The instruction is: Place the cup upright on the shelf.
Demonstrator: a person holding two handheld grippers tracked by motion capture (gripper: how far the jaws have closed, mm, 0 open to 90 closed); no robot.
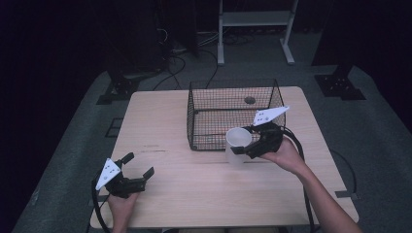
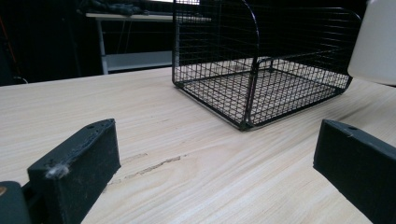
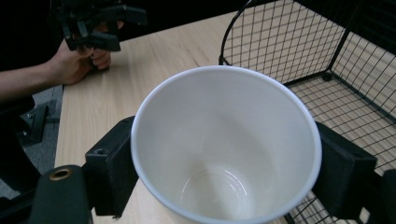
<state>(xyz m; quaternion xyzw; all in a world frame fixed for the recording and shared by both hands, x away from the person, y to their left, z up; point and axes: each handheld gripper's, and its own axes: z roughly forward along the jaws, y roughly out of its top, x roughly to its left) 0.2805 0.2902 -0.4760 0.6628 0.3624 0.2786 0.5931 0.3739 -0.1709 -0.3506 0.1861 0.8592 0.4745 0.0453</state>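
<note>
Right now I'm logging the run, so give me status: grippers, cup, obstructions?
Right gripper shut on white cup, just outside wire basket. Left gripper open on the table. Basket's near wall stands between cup and basket floor.

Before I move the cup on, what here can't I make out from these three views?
- Cup: in the right gripper view its outer wall and underside are hidden by its own rim; whether it has a handle can't be told.
- Cup in the left gripper view: cut off by the right and top edges.
- Basket: the dark round spot behind its mesh in the high view is too small to identify.
- Right gripper: its far jaw is hidden by the cup in the high view.
</note>
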